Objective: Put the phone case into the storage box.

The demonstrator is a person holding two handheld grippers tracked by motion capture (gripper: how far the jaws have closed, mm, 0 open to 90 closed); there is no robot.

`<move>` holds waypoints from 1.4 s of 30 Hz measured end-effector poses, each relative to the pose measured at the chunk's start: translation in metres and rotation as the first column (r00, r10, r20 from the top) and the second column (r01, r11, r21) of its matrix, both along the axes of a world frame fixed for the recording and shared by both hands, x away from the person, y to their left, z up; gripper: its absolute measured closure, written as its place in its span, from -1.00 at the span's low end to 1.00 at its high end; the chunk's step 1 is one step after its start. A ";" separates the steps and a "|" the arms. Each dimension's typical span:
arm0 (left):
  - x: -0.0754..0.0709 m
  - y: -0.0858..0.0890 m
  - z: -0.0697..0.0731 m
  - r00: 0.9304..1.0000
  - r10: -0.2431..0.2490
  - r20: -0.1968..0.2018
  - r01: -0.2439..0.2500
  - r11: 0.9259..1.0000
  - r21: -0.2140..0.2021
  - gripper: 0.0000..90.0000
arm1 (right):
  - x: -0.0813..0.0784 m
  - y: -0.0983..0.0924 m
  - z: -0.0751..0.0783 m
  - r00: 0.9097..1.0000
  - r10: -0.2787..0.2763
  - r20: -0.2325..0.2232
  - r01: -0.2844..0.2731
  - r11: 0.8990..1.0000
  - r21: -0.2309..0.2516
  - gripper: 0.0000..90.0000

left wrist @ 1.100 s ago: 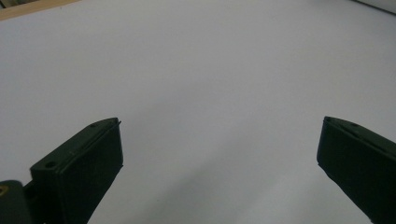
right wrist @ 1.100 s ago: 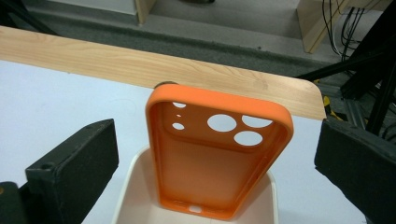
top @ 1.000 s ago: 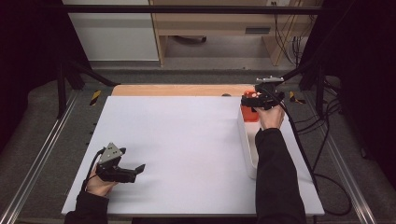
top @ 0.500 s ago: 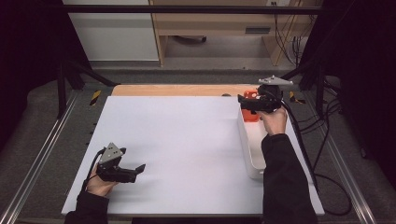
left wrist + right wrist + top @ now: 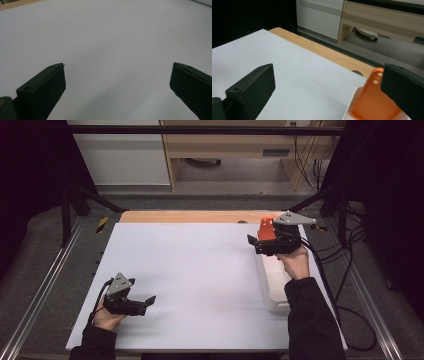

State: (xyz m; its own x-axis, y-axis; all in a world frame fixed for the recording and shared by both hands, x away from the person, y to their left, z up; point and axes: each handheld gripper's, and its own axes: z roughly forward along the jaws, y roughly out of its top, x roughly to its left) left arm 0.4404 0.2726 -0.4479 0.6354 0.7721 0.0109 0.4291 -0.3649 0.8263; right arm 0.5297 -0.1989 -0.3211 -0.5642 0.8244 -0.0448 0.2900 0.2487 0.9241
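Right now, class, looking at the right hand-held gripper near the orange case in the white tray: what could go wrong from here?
1. The right hand-held gripper is open and empty, off to the side of the orange phone case; closing here would likely miss it.
2. The case leans on the end wall of the white tray; a nudge could tip it.
3. The tray lies along the table's right edge and might get pushed off.

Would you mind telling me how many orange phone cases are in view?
1: an orange phone case stands at the far end of the white tray, beside the right gripper. More may lie hidden behind the forearm.
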 end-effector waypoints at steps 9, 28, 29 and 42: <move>0.000 0.000 0.000 1.000 -0.001 0.002 0.001 1.000 0.002 -1.00 | -0.031 0.001 -0.003 0.997 0.057 0.046 -0.058 0.998 0.022 -0.99; -0.001 -0.001 0.001 1.000 -0.006 0.010 0.006 1.000 -0.011 -1.00 | -0.079 -0.035 -0.035 0.994 0.094 0.057 -0.099 0.992 0.081 -0.99; -0.001 -0.001 0.002 1.000 -0.006 0.010 0.006 1.000 -0.012 -1.00 | -0.080 -0.038 -0.038 0.994 0.093 0.056 -0.097 0.992 0.076 -0.99; -0.002 -0.001 0.003 1.000 -0.015 0.020 0.016 1.000 -0.023 -1.00 | -0.101 -0.074 -0.073 0.991 0.128 0.034 -0.129 0.991 0.045 -0.99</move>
